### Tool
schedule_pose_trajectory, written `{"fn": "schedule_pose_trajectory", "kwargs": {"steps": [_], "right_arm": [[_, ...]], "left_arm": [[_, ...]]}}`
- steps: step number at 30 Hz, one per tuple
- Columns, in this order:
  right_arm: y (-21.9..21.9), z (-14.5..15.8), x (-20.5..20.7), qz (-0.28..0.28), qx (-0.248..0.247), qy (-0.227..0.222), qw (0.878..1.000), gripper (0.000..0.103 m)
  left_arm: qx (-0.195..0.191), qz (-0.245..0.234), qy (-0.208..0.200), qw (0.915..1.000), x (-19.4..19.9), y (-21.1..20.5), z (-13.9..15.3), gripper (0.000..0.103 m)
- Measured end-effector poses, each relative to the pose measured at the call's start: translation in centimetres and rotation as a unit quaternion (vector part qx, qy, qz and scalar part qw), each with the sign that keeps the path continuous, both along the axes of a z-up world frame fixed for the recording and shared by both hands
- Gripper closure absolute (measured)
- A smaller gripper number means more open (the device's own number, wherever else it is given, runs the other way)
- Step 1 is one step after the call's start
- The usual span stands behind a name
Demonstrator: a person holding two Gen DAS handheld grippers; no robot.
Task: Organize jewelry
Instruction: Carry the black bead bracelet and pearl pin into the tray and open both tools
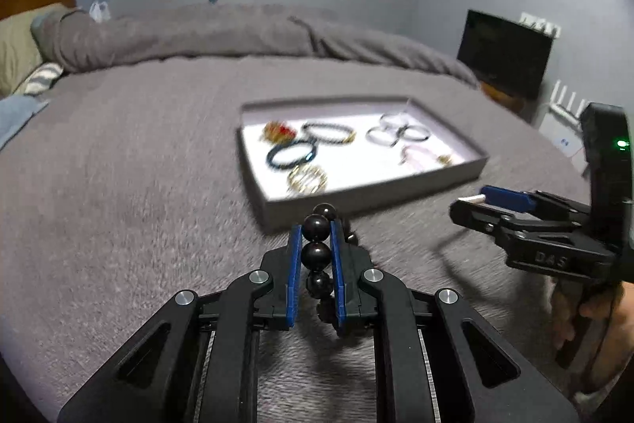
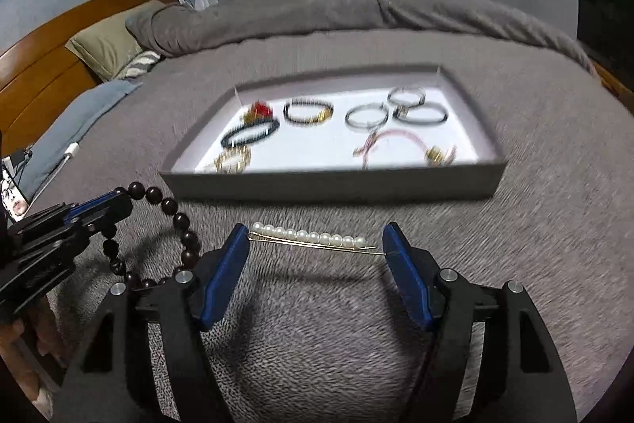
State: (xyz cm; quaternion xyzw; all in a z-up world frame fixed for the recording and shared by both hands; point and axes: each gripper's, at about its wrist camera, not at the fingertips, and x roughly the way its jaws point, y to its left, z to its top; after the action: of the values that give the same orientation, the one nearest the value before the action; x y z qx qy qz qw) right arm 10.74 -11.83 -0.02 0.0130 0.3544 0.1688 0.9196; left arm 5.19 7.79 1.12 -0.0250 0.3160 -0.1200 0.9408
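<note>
Presently: left tool [image 1: 316, 230], narrow, pinches bead bracelet [image 1: 317, 252]; right tool [image 2: 315, 244], wide, clasps pearl pin [image 2: 309, 237] end to end. Both hang just before tray [image 2: 333, 185] on bed, likely awaiting deposit among bangles there.

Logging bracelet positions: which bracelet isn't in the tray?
The dark beaded bracelet, clamped in the left gripper short of the tray; the other bracelets lie inside the tray.

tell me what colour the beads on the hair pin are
White pearl beads on the hair pin; right wrist view.
</note>
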Motion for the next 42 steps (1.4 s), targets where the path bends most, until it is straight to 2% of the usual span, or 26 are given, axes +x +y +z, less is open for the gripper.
{"fn": "schedule_pose_trajectory", "kwargs": {"steps": [6, 10, 13, 18, 22, 25, 29, 35, 42], "right_arm": [[-1.6, 1.8, 1.7, 0.0, -0.003, -0.029, 1.0, 0.034], [-2.2, 1.9, 4.2, 0.004, 0.007, -0.025, 1.0, 0.034], [-2.2, 1.8, 5.7, 0.009, 0.0, -0.021, 1.0, 0.034], [-1.3, 1.6, 7.3, 0.037, -0.035, -0.028, 0.998, 0.034], [-0.6, -0.1, 8.9, 0.059, -0.048, 0.002, 0.997, 0.034], [0.7, -0.7, 9.6, 0.077, -0.051, 0.014, 0.996, 0.034], [2.4, -1.2, 9.9, 0.099, -0.064, 0.019, 0.993, 0.034], [3.7, -1.7, 10.6, 0.109, -0.07, 0.039, 0.991, 0.034], [4.4, -1.9, 11.4, 0.114, -0.095, 0.055, 0.987, 0.034]], "left_arm": [[0.02, -0.011, -0.044, 0.9988, 0.4, -1.2, 4.1, 0.088], [0.03, -0.014, -0.06, 0.9976, 3.0, -2.2, 6.0, 0.088], [0.019, -0.025, -0.058, 0.9978, 5.5, -2.9, 6.2, 0.088], [-0.009, -0.043, -0.033, 0.9985, 10.2, -4.3, 4.6, 0.088], [-0.018, -0.05, -0.016, 0.9984, 12.9, -5.3, 2.8, 0.088], [-0.047, -0.054, 0.001, 0.9974, 14.1, -4.9, 1.6, 0.088], [-0.04, -0.047, 0.034, 0.9975, 15.0, -4.5, -0.3, 0.088], [-0.024, -0.014, 0.049, 0.9984, 15.8, -3.0, -1.7, 0.088], [-0.002, -0.026, 0.066, 0.9975, 16.4, -3.6, -2.6, 0.088]]}}
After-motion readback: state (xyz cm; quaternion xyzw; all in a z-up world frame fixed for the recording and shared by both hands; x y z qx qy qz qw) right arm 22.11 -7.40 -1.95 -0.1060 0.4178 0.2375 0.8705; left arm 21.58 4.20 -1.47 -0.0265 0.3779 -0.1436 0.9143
